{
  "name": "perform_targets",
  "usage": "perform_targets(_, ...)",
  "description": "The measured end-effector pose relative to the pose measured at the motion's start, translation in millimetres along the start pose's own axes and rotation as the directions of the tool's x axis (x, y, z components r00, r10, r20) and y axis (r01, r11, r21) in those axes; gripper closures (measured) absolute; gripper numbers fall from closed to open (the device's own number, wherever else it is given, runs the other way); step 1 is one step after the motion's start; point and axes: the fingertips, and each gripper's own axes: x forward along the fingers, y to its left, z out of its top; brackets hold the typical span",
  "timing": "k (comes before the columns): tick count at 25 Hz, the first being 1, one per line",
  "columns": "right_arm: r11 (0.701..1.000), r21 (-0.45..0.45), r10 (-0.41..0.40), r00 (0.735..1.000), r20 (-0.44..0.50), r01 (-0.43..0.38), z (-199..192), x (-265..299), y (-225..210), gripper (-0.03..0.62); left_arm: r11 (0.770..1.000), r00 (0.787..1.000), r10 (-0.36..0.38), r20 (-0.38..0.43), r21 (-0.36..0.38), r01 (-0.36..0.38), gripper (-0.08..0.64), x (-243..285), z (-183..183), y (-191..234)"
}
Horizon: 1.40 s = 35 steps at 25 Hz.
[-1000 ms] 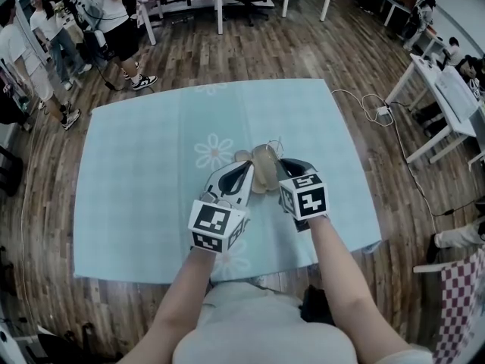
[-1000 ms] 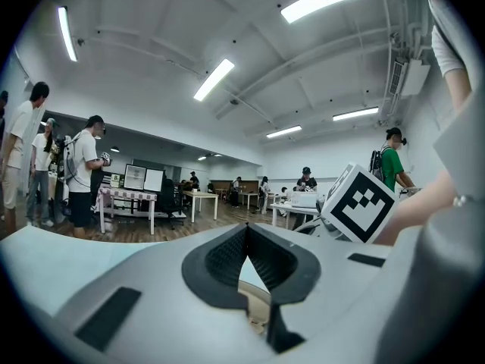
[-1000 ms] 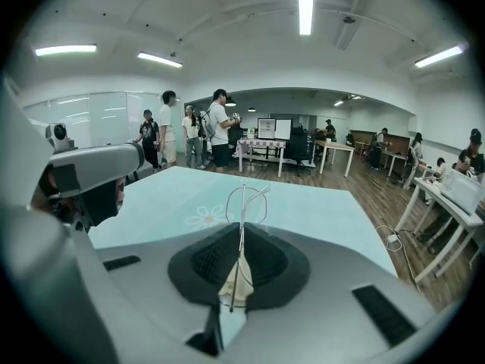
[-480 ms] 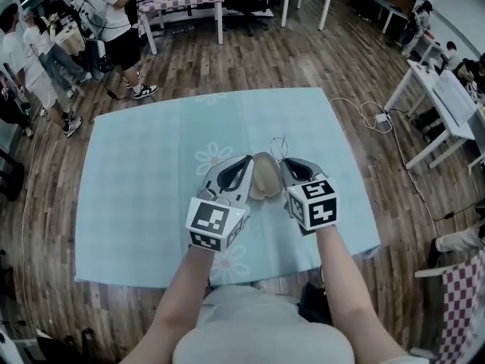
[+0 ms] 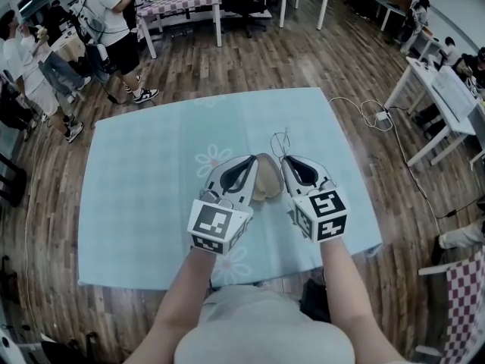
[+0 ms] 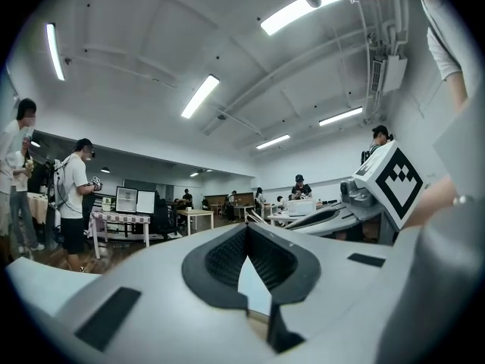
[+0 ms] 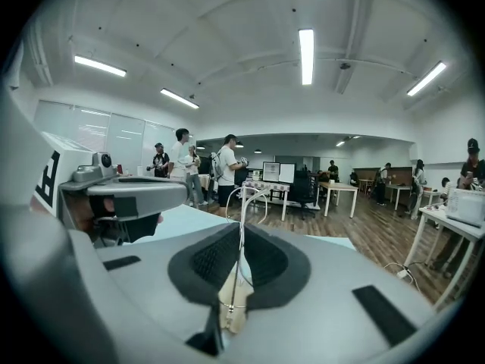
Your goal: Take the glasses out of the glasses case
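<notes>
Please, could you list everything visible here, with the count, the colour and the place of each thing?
tablecloth: one, light blue with flowers, centre
glasses case: one, beige, between both tongs
glasses: one, thin wire, in the right tongs
power strip: one, white, on the wooden floor, right
people: several, standing at the far left
left tongs: one, white, shut on the glasses case
right tongs: one, white, shut on the glasses
</notes>
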Motion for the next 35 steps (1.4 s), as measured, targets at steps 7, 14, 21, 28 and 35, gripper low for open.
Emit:
perform_targets(7,0.999,-0.033,-0.015,0.997,0.076,0.017,19,-16,4,0.569,1.000,0.999,-0.013,0.040,0.012,0.013,0.554,0,16,-10)
perform_targets(14,0.998,-0.058,-0.027,0.988,0.152,0.036,36,-34,13,0.569,1.000,0.998,-0.016,0.055,0.010,0.015,0.554,-5,20,-15)
perform_targets(21,0.999,-0.027,-0.028,0.977,0.211,0.034,47,-57,24,0.569,1.000,0.997,-0.011,0.074,0.008,0.011,0.554,-10,24,-18)
perform_targets(28,0.998,-0.025,-0.050,0.967,0.250,0.058,54,-72,25,0.569,1.000,0.997,-0.013,0.081,0.007,0.012,0.554,-14,29,-25)
perform_targets(35,0.998,-0.017,-0.054,0.964,0.259,0.061,52,-77,30,0.569,1.000,0.995,-0.016,0.096,0.011,0.015,0.554,-18,31,-27)
